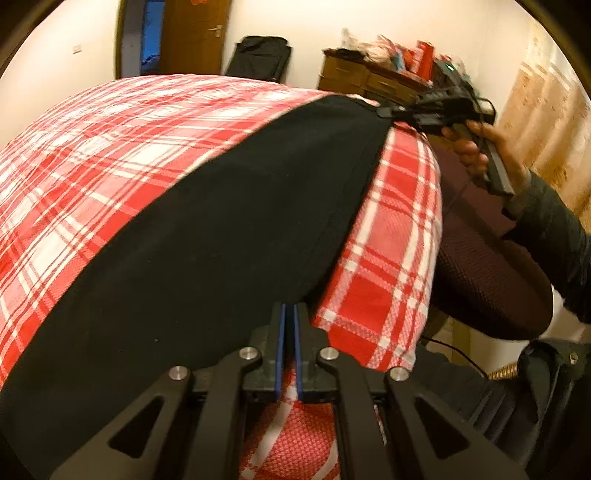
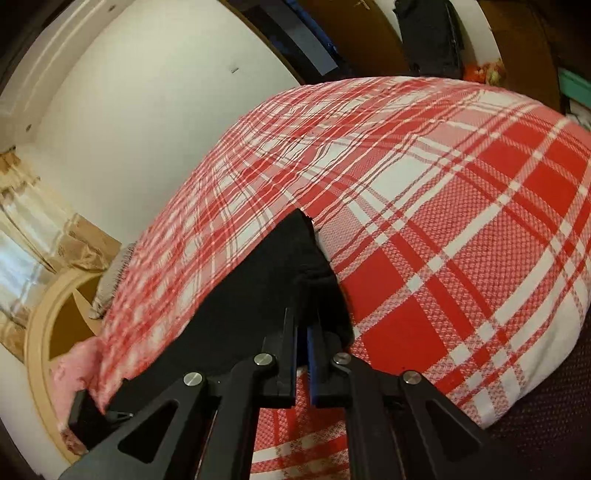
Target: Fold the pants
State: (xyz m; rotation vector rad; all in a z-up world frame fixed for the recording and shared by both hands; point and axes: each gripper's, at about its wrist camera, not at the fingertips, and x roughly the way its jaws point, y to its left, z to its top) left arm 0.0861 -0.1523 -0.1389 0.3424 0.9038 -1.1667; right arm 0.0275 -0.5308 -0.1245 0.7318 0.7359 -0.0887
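Left wrist view: a bed under a red-and-white plaid cover fills the frame, with a wooden door upper left and a cluttered dresser upper right. Black pants stretch diagonally across it. The left claw pinches their near edge; the right claw grips the far end.
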